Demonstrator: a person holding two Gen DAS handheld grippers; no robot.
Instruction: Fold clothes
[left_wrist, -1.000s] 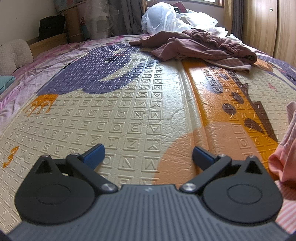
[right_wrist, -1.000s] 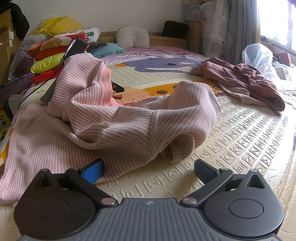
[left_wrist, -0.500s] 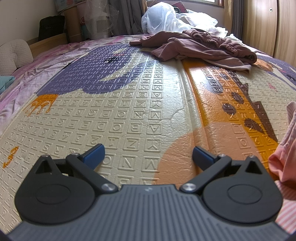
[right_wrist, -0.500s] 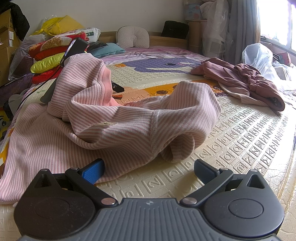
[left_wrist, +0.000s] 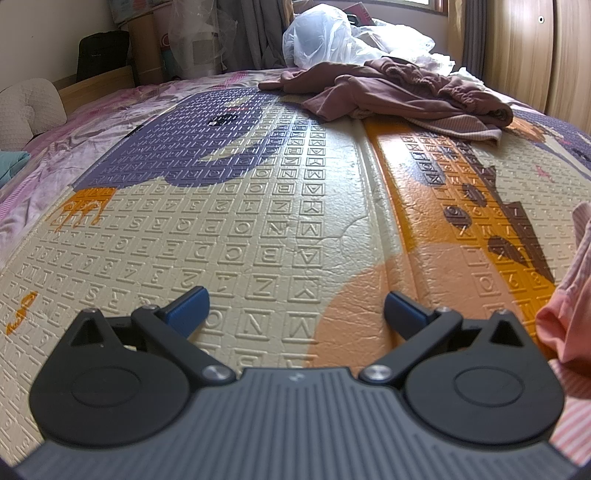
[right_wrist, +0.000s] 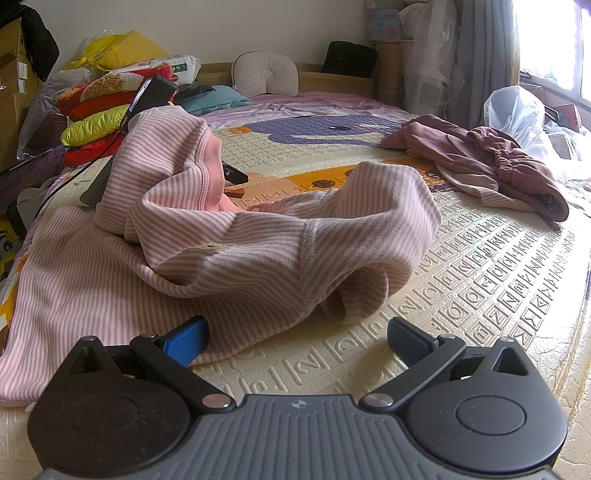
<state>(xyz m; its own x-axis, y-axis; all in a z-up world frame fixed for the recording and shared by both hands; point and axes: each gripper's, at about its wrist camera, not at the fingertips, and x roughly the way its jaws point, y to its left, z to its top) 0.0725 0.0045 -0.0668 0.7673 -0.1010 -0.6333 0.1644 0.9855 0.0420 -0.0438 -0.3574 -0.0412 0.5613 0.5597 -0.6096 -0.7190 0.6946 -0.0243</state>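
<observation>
- Grippers both spread wide, gripping nothing: left gripper (left_wrist: 295, 308) low over bare mat (left_wrist: 258, 206), right gripper (right_wrist: 297, 334) facing striped top (right_wrist: 229, 254).
- Striped top crumpled on mat, just beyond right fingertips.
- Mauve clothes (right_wrist: 491, 162) heaped well apart, far side.

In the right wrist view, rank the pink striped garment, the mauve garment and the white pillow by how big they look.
1. Pink striped garment, by far the largest, though it also lies nearest the camera.
2. Mauve garment, heaped further back on the mat.
3. White pillow, smallest, but farthest away, so its true size is unsure.
</observation>
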